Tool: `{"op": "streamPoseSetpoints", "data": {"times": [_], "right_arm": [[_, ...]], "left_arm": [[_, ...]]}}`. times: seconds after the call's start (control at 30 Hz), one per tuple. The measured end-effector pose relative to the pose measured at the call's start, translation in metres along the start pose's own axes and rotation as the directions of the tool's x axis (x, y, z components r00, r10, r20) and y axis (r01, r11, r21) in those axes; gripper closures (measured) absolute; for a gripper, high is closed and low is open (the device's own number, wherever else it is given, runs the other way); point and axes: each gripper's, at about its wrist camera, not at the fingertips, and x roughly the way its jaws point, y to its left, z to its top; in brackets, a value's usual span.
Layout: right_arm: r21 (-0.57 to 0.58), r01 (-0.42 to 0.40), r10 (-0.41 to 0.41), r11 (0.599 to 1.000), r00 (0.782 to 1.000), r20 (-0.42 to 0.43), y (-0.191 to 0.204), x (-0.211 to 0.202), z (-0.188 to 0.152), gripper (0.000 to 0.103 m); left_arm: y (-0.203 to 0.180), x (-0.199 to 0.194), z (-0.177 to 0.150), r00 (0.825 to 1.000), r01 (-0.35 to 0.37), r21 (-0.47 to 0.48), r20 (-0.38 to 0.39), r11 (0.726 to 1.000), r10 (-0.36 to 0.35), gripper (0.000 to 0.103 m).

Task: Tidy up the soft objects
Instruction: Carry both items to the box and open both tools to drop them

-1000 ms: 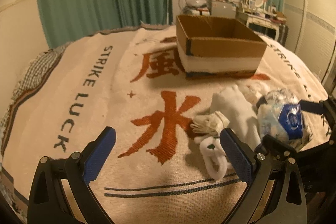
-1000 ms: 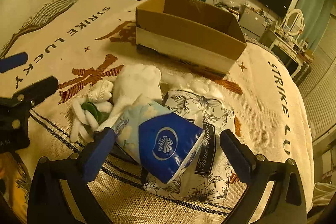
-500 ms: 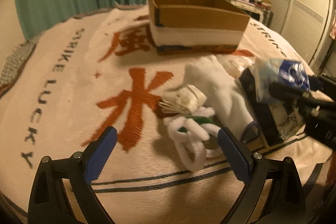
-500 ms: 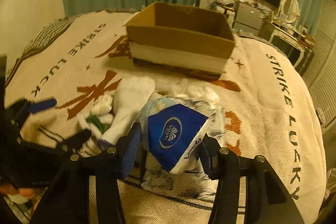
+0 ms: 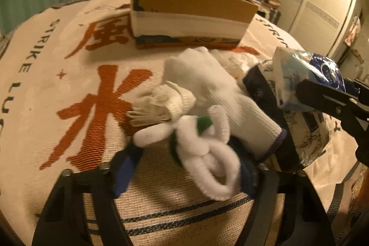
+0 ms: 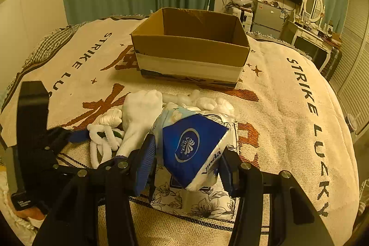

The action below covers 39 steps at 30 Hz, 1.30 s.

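My right gripper point(image 6: 185, 159) is shut on a blue and white tissue pack point(image 6: 191, 146) and holds it above a floral tissue pouch point(image 6: 200, 202); the pack also shows in the left wrist view point(image 5: 306, 82). My left gripper point(image 5: 184, 167) has closed around a white fluffy toy with a green patch point(image 5: 200, 149). Beside the toy lie a white glove point(image 5: 214, 89) and a folded white mask point(image 5: 161, 105). An open cardboard box point(image 6: 191, 47) stands behind the pile, and it looks empty.
Everything sits on a beige blanket point(image 6: 288, 107) with orange characters and "STRIKE LUCKY" lettering. White cotton lumps point(image 6: 214, 103) lie between the pile and the box. Green curtains, a television and a dresser stand far behind.
My right gripper closed on the tissue pack and lifted it. My left gripper moved forward to the white fluffy toy and closed on it.
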Motion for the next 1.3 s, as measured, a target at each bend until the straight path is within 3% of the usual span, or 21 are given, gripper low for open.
{"op": "streamPoseSetpoints", "data": {"times": [0.1,0.27,0.53,0.77,0.93,1.1,1.3], "right_arm": [[0.003,0.003,-0.003,1.000,1.000,0.004,-0.002,-0.001,-0.001,0.052],[0.002,0.003,-0.003,1.000,1.000,0.028,-0.002,-0.011,-0.001,0.052],[0.000,-0.012,0.012,1.000,0.994,0.105,0.002,-0.042,0.004,0.052],[-0.017,-0.047,0.049,0.999,0.978,0.201,0.010,-0.075,0.029,0.052],[-0.040,-0.051,0.059,0.998,0.968,0.244,0.000,-0.090,0.077,0.052],[-0.043,-0.033,0.043,0.999,0.959,0.282,-0.024,-0.082,0.125,0.052],[-0.012,-0.016,0.019,1.000,0.968,0.250,-0.066,-0.014,0.174,0.052]], "left_arm": [[-0.004,-0.007,-0.001,0.999,0.031,0.029,0.012,0.999,-0.032,0.062],[-0.009,-0.024,-0.008,0.999,-0.023,0.093,0.037,0.995,0.020,0.065],[-0.006,-0.066,0.007,0.993,-0.077,0.050,0.093,0.996,0.073,0.065],[-0.021,-0.110,0.053,0.976,-0.070,0.077,0.212,0.995,0.052,0.065],[-0.024,-0.124,0.097,0.957,-0.067,0.086,0.286,0.994,0.040,0.065],[-0.021,-0.106,0.145,0.947,-0.076,0.070,0.317,0.995,0.050,0.065],[-0.010,-0.055,0.199,0.952,-0.093,0.078,0.298,0.993,0.066,0.063]]}}
